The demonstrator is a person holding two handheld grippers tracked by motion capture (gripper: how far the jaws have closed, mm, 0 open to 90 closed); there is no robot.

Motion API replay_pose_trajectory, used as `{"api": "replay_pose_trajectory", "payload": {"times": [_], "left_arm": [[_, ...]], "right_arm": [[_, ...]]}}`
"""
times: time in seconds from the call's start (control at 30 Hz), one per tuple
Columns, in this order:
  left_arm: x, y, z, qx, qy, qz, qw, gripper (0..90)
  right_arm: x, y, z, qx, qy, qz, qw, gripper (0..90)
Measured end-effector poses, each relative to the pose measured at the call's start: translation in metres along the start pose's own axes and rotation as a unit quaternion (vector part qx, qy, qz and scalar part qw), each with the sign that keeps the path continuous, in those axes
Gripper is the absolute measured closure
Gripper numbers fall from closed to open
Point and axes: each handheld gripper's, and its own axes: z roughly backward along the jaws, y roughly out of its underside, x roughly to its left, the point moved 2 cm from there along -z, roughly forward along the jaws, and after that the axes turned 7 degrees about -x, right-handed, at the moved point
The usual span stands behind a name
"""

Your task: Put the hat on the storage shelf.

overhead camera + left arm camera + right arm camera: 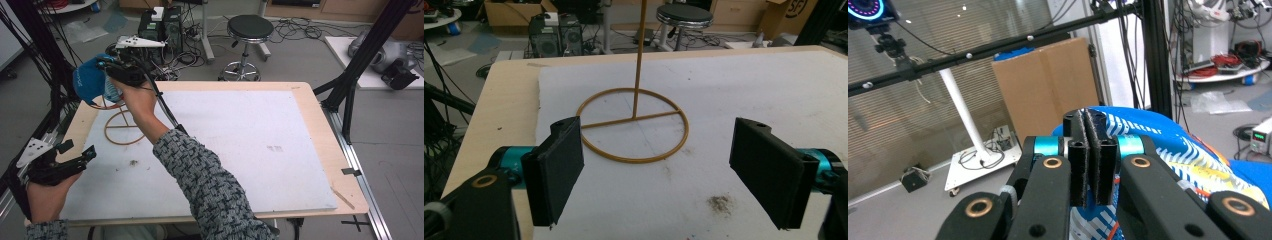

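A thin yellow wire stand rests on the white mat, a ring base with an upright rod. In the high view its ring lies at the far left of the mat. Above it hangs a blue cap with white stripes. My right gripper is shut on the cap's cloth, jaws pressed together. Whether the cap touches the rod's top is hidden. My left gripper is held near the table's left edge, open and with nothing in it, facing the stand.
The white mat covers most of the wooden table. A small crumb of dirt lies near the left gripper. Black frame posts stand at the right and left. Beyond the table are a stool and computer towers.
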Motion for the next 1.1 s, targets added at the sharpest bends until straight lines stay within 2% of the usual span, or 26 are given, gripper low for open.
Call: {"api": "replay_pose_trajectory", "payload": {"times": [0.3, 0.5, 0.97, 1.1], "left_arm": [[0.001, 0.000, 0.000, -0.001, 0.000, 0.001, 1.0000, 21.7], [-0.001, 0.001, -0.002, 0.002, 0.003, -0.001, 1.0000, 21.7], [-0.002, 0.002, -0.003, 0.004, 0.005, 0.000, 1.0000, 21.7], [-0.002, 0.002, -0.004, 0.006, 0.007, -0.002, 1.0000, 21.7]], "right_arm": [[-0.011, 0.015, 0.005, 0.017, 0.044, -0.007, 0.9988, 88.4], [-0.016, 0.026, 0.009, 0.026, 0.059, -0.006, 0.9979, 88.4], [-0.008, 0.038, 0.003, 0.032, 0.049, 0.003, 0.9983, 88.3], [-0.003, 0.039, 0.001, 0.027, 0.035, 0.013, 0.9989, 88.3]]}}
